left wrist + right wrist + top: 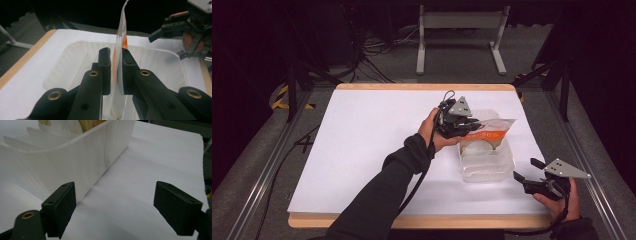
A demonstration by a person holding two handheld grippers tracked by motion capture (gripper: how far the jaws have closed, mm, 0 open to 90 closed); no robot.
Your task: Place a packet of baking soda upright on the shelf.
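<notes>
Left gripper jaws clamp a packet over the tub; right gripper gapes beside it, near the tabletop edge.

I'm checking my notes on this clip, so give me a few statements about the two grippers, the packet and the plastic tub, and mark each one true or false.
1. The left gripper is shut on the orange and clear packet. True.
2. The right gripper is clamped on the tub's rim. False: its jaws stand wide apart beside the clear plastic tub, holding nothing.
3. The packet is held over the tub. True.
4. The tub sits at the table's left edge. False: it is on the right half of the white table top.
5. A round pale item lies in the tub. True.
</notes>
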